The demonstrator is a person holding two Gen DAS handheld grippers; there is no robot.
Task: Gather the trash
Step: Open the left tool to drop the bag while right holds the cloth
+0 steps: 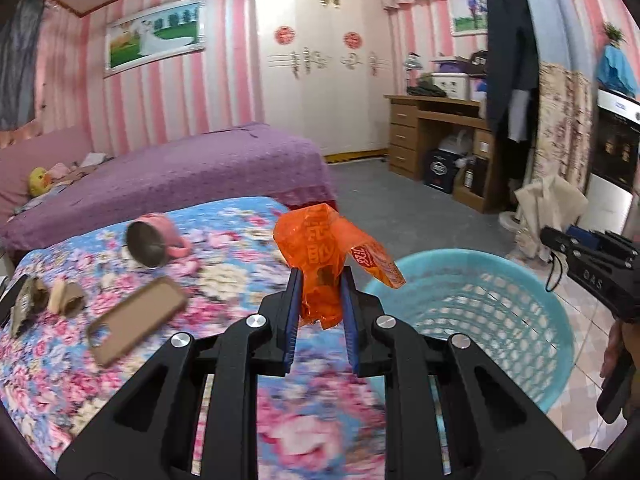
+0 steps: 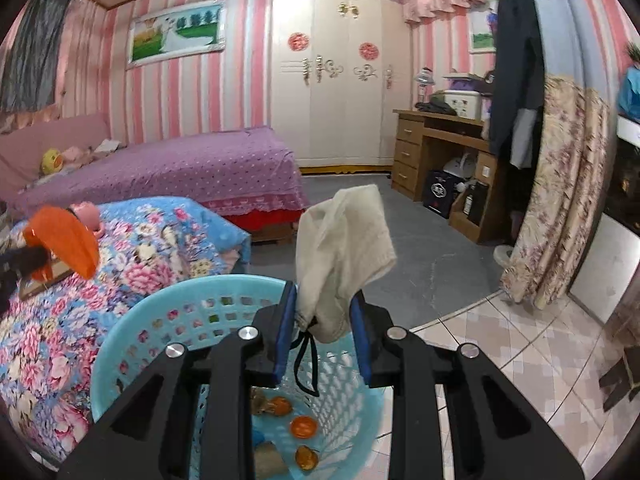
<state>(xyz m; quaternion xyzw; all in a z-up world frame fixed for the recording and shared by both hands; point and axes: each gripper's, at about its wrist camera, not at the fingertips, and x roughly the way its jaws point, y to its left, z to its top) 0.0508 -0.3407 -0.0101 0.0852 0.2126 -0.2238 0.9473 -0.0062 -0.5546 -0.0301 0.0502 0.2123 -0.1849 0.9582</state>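
Observation:
My left gripper is shut on an orange plastic wrapper and holds it above the floral bedspread, just left of the blue basket. My right gripper is shut on a cream cloth pouch with a dark drawstring, held over the basket's rim. Several pieces of orange trash lie in the basket's bottom. The orange wrapper also shows at the far left of the right wrist view. The right gripper's body shows at the right edge of the left wrist view.
On the bedspread lie a tipped pink mug, a brown phone case, crumpled brown paper and a dark packet. A purple bed stands behind, a wooden desk and a floral curtain to the right.

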